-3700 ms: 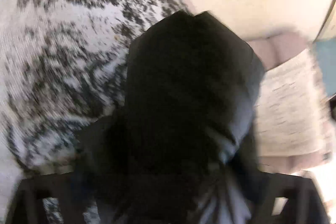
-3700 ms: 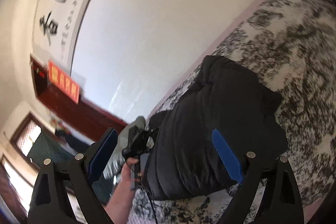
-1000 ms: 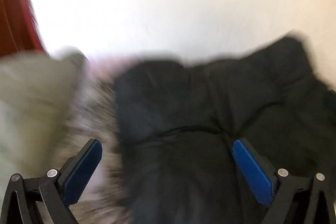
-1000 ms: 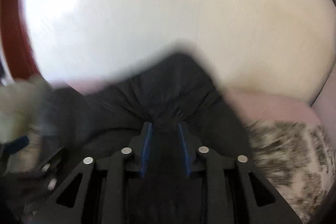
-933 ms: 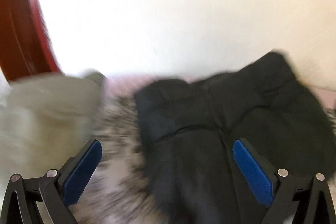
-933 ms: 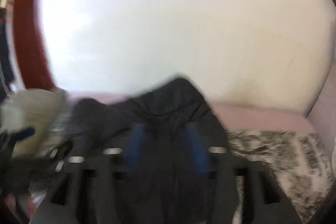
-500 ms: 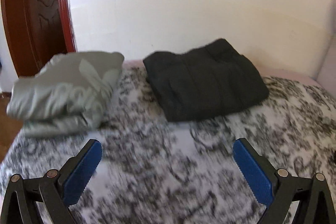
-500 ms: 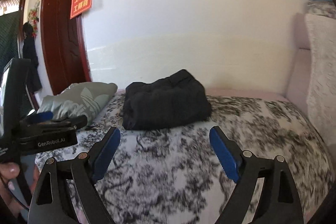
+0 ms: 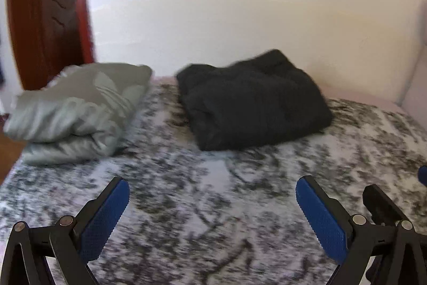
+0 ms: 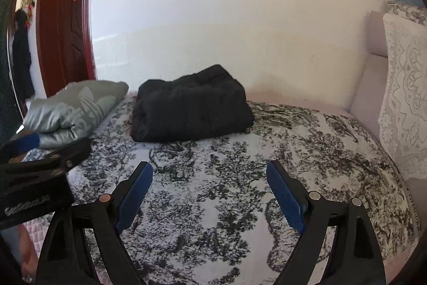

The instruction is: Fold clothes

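A folded black padded jacket (image 9: 253, 103) lies at the back of the bed by the wall; it also shows in the right wrist view (image 10: 190, 111). A folded grey-green jacket (image 9: 80, 108) lies to its left, also seen in the right wrist view (image 10: 77, 108). My left gripper (image 9: 212, 207) is open and empty, well in front of both garments above the bedspread. My right gripper (image 10: 209, 191) is open and empty, also well short of the black jacket. The left gripper's body shows at the left edge of the right wrist view (image 10: 40, 167).
The bed carries a black-and-white patterned spread (image 10: 240, 178). A white wall (image 10: 226, 31) runs behind it. A dark red door frame (image 10: 56, 26) stands at the left. A white lace cushion (image 10: 405, 103) and pink headboard stand at the right.
My right gripper let go of the black jacket and opened. Both grippers pulled back from the jacket, which now lies folded by the wall.
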